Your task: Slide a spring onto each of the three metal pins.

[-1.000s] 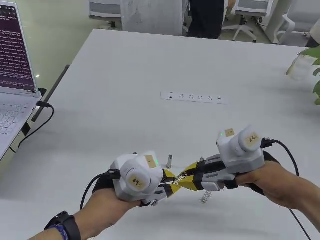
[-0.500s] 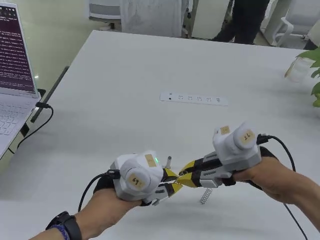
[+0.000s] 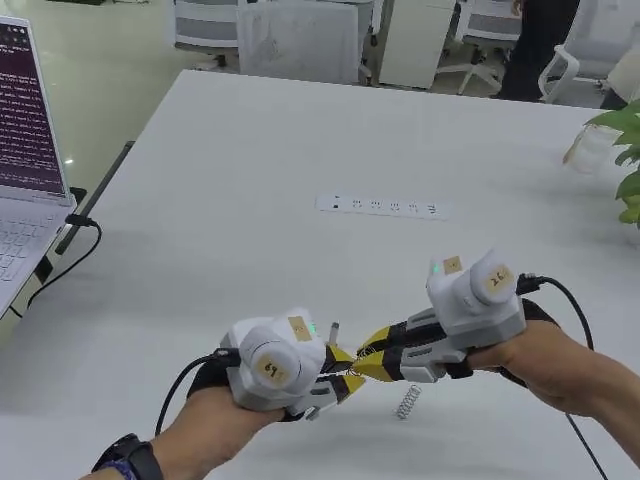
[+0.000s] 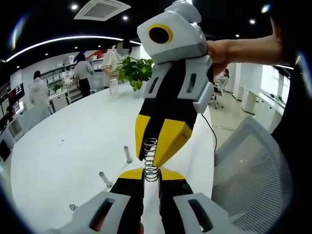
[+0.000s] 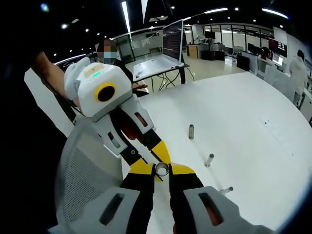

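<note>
Between the two meeting sets of tips, the spring [image 4: 150, 155] is pinched at both ends: the left gripper [image 4: 152, 176] has its jaws drawn in on the near end, and the right gripper [image 5: 162, 171] squeezes the far end, seen end-on as a ring in its own view. Beyond, three pins [image 5: 191, 131] sit on the white surface [image 3: 250, 200], clear of the tips. In the head view the gripper bodies hide the held spring and most of the pins, and a second spring [image 3: 407, 401] lies loose just beside the right gripper.

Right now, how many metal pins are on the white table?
3, in a row on the table ahead of the right tongs: far pin, middle pin, near pin. The tongs could be hiding others.
</note>
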A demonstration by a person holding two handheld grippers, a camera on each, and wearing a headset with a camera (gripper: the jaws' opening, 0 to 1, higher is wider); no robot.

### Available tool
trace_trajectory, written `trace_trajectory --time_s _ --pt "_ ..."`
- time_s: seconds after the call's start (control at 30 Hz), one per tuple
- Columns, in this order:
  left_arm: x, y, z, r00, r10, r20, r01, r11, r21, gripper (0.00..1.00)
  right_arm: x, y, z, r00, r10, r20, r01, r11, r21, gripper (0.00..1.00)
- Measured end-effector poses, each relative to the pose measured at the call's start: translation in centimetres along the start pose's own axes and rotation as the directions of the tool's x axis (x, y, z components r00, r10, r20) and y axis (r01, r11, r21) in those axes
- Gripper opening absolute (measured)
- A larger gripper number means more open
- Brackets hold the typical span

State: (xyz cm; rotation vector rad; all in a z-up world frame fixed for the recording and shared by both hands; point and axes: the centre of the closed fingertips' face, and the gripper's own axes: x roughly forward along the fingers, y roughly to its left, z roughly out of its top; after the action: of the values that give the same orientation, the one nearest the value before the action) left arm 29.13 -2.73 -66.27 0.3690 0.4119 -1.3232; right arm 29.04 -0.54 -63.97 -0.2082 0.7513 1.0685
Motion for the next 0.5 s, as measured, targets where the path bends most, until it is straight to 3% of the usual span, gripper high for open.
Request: trace_trajectory --time_s 0.33,0.5 --pt "-0.10 -0.16 0.08 0.9999 -0.009 0.010 0.010 1.000 -0.022 0.02 -0.28 0.23 0.39 0.9999 0.014 -0.001 -0.014 1.000 -0.012 0.08" --pt "-0.05 -0.46 0.20 0.9998 -0.019 0.010 0.019 1.000 -0.013 0.02 -0.48 0.42 0.06 0.9984 0.020 -0.052 -0.023 0.998 -0.062 0.09"
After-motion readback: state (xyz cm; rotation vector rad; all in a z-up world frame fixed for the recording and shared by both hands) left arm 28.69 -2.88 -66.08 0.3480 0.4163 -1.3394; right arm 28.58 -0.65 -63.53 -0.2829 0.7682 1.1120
